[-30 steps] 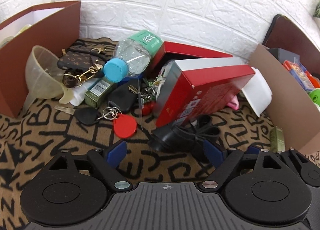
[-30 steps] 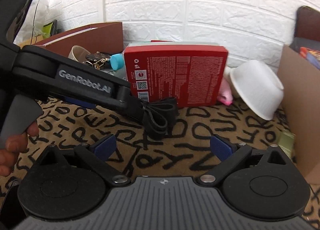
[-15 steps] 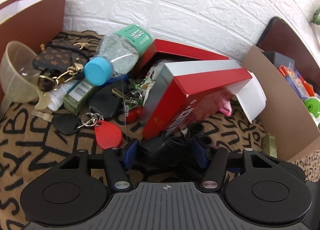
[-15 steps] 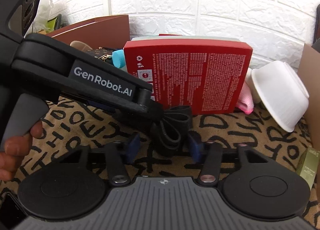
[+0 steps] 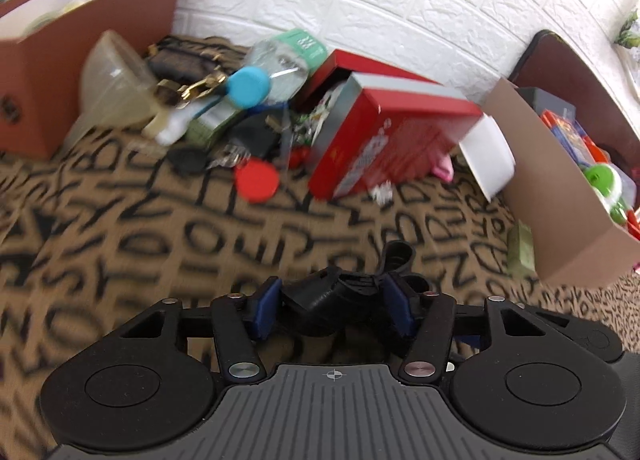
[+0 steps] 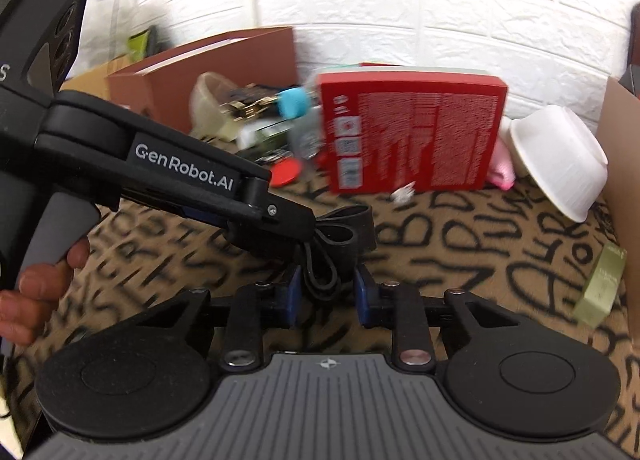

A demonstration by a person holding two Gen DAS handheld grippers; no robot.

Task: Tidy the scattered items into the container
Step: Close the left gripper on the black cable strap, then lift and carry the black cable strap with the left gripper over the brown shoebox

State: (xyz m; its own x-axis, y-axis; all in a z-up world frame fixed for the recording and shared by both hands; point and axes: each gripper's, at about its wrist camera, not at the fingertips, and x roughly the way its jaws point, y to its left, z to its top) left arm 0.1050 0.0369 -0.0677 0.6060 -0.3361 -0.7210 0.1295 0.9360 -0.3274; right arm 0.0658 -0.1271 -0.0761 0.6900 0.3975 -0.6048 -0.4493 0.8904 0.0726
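Both grippers are closing on one black strap bundle (image 6: 332,248): left gripper (image 5: 332,306) pinches its bulky end between blue pads, right gripper (image 6: 328,292) squeezes the dangling loops above the patterned cloth (image 6: 460,256).

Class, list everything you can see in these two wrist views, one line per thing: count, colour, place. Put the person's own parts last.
black strap bundle: one, black, front centre, between both grippers
red box: one, red with a grey top, centre back
white bowl: one, white, tipped, right of the red box
pink item: one, pink, between box and bowl; unclear what
bottle: one, clear, blue cap, lying left of the box
red tag: one, red, on the cloth by the keys
funnel: one, translucent, far left
brown box: one, brown, left
cardboard box: one, tan, right, holds toys
patterned cloth: one, tan with black letters, underneath
left gripper: closing on the bundle
right gripper: closing on the straps
hand: one, left edge
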